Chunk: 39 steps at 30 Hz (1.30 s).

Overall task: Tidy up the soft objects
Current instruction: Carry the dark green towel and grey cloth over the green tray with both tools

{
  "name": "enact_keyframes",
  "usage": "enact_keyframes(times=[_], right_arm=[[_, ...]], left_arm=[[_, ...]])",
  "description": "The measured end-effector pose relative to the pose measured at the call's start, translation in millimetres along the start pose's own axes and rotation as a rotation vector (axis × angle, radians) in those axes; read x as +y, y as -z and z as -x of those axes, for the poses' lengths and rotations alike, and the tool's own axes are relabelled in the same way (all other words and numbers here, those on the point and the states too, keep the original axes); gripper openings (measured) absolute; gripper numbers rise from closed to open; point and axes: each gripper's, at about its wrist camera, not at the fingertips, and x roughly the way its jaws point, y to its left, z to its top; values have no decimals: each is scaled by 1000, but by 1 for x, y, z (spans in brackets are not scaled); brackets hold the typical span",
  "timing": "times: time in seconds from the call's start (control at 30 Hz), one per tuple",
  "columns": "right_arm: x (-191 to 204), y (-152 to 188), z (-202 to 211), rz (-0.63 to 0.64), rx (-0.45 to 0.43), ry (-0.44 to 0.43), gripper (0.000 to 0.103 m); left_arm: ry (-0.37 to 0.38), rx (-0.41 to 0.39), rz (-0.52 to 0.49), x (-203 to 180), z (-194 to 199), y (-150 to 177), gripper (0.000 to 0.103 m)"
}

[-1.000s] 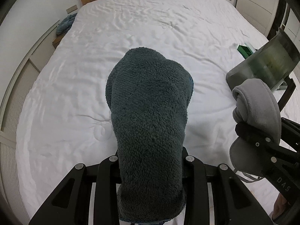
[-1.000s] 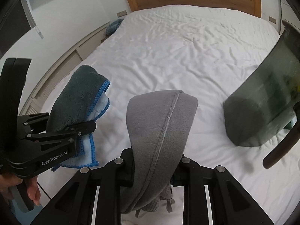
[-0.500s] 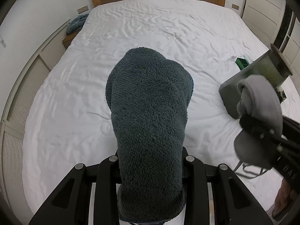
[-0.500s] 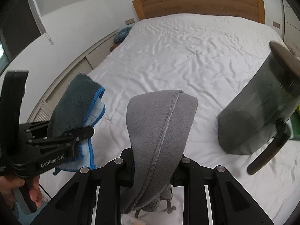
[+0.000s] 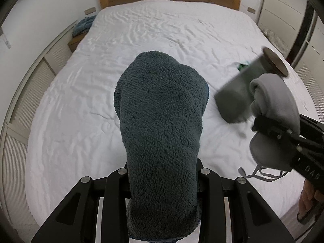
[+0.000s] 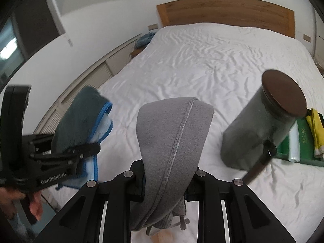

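Note:
My left gripper is shut on a dark teal fluffy towel with a blue edge, held above the white bed. The towel hides its fingertips. From the right wrist view the same left gripper and towel show at the left. My right gripper is shut on a folded grey fleece cloth with dangling straps. In the left wrist view that gripper and grey cloth are at the right.
A dark grey cylindrical container with a brown lid lies tilted on the bed at the right, beside a green tray holding yellow and white items. A blue cloth sits on a bedside shelf. A wooden headboard stands at the far end.
Both grippers have risen and pulled back from the bed with their cloths still held. More of the bed, headboard and container lid is in view.

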Motion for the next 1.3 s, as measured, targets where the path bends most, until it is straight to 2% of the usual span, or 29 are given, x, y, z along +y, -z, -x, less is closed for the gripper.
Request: enact_keyframes(times=[0.2, 0.37, 0.6, 0.77, 1.0, 1.13, 1.3], right_arm=[[-21, 34, 26, 43, 84, -2, 23], [-55, 68, 45, 25, 156, 29, 23], [-131, 117, 82, -58, 260, 140, 23], [-179, 127, 111, -116, 292, 234, 23], [-246, 114, 148, -168, 255, 344, 23], [-279, 95, 158, -162, 204, 374, 23], [-320, 62, 149, -139, 127, 391, 23]], left_arm=[[28, 56, -69, -43, 5, 20, 28], [94, 138, -108, -86, -2, 36, 28], [185, 242, -230, -157, -12, 65, 28], [274, 280, -274, -211, -20, 67, 28], [374, 237, -291, -281, -30, 30, 28], [395, 173, -283, -314, -38, -6, 28], [399, 100, -230, -351, -63, -64, 28]])
